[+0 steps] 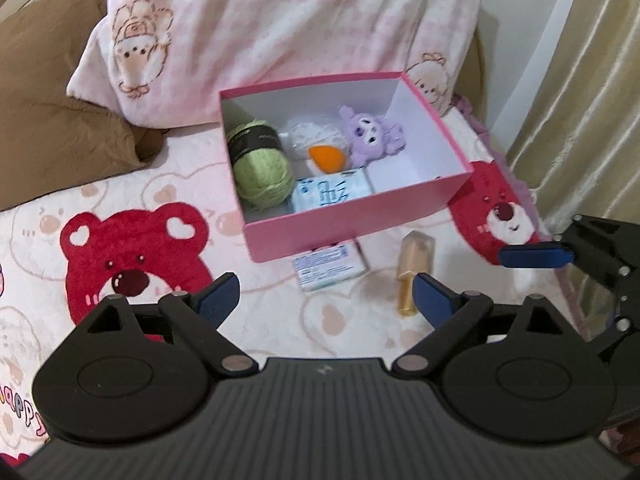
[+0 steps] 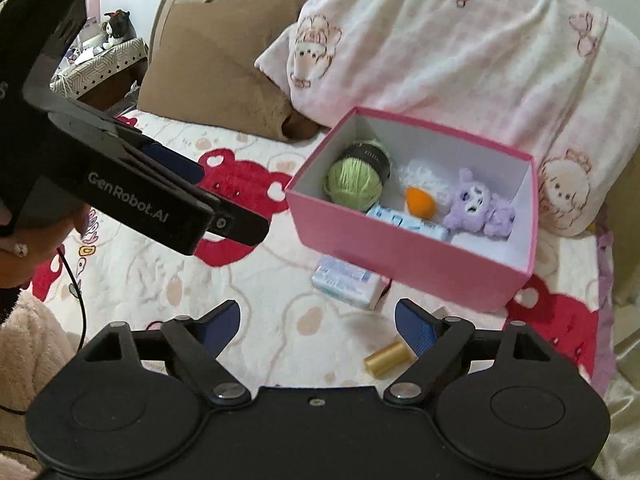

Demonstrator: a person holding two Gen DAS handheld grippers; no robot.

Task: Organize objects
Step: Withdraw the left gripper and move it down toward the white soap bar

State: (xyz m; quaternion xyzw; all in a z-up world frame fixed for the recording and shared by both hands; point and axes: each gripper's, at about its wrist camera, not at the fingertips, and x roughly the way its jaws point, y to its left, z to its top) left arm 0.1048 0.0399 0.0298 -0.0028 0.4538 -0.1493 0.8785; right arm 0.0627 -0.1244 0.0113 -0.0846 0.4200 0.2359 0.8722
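Observation:
A pink box (image 1: 348, 220) (image 2: 400, 268) stands open on the bed. It holds a green yarn ball (image 1: 262, 176) (image 2: 354, 184), an orange sponge (image 1: 326, 158) (image 2: 420, 200), a purple plush (image 1: 372, 134) (image 2: 476, 208) and a tissue pack (image 1: 332, 194) (image 2: 404, 222). In front of the box lie a second tissue pack (image 1: 330, 268) (image 2: 348, 282) and a gold bottle (image 1: 414, 268) (image 2: 386, 358). My left gripper (image 1: 326, 298) hovers open, empty, before that pack. My right gripper (image 2: 320, 328) is open and empty too, the bottle just beyond its right finger.
The bedspread (image 1: 132, 200) has red bear prints. A pink-white blanket (image 1: 280, 20) and a brown pillow (image 1: 48, 120) lie behind the box, and a curtain (image 1: 580, 80) hangs at the right. A person's hand and fuzzy sleeve (image 2: 24, 344) hold the left gripper.

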